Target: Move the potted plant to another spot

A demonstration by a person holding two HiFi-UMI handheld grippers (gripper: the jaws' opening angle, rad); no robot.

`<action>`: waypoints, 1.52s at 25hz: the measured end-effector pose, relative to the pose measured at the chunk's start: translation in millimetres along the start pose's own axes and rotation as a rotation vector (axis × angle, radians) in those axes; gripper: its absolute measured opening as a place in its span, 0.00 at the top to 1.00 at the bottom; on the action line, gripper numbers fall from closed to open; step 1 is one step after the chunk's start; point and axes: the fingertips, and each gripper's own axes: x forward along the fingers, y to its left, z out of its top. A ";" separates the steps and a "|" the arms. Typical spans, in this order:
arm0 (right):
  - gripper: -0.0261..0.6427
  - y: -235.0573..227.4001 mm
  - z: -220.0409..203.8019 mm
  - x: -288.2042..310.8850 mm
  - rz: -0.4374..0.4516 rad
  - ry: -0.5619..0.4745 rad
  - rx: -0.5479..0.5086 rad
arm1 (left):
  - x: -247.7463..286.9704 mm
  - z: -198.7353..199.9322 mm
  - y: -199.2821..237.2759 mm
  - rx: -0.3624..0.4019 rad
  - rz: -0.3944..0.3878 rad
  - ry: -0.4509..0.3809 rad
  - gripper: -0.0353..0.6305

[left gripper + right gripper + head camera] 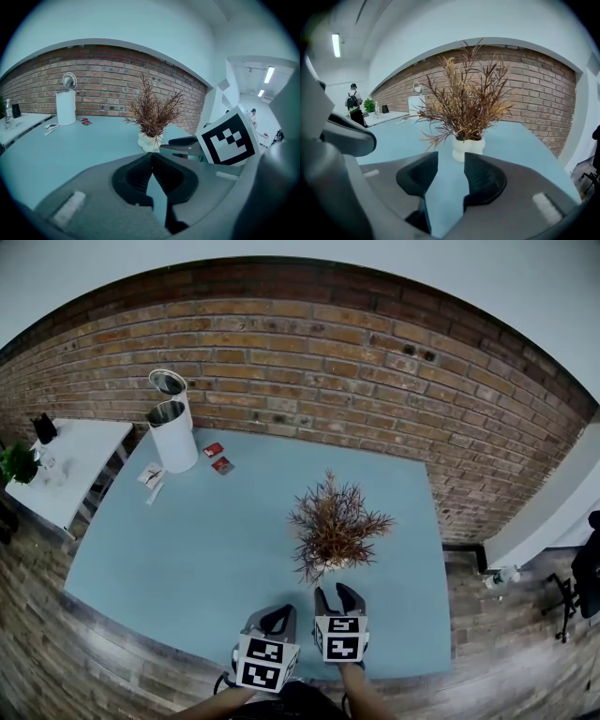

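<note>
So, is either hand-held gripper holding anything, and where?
Nothing is held. The potted plant stands free beyond the open right hand-held gripper; the left hand-held gripper is shut, empty.

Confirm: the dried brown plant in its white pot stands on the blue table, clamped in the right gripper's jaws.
Not clamped. The right gripper view shows the dried brown plant in its white pot standing on the blue table beyond the open right gripper.

Left gripper (pixel 278 617): tilted forward and down, jaws pressed together, nothing between them.
Right gripper (pixel 336 597): just beside the left, slightly ahead, same downward tilt, jaws partly apart, gap empty.
Forearms (pixel 367 701): close together, side by side.
</note>
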 end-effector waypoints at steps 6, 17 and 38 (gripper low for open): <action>0.76 8.0 -4.7 -21.3 -0.010 -0.026 -0.004 | -13.8 -7.3 -5.3 -0.001 0.004 -0.007 0.95; 0.83 18.7 -16.7 -63.9 -0.024 -0.056 0.024 | -37.4 -21.5 -20.8 -0.005 0.002 -0.027 0.95; 0.95 51.9 -42.2 -146.7 -0.019 -0.101 0.072 | -88.2 -46.2 -53.6 0.019 -0.038 -0.064 0.95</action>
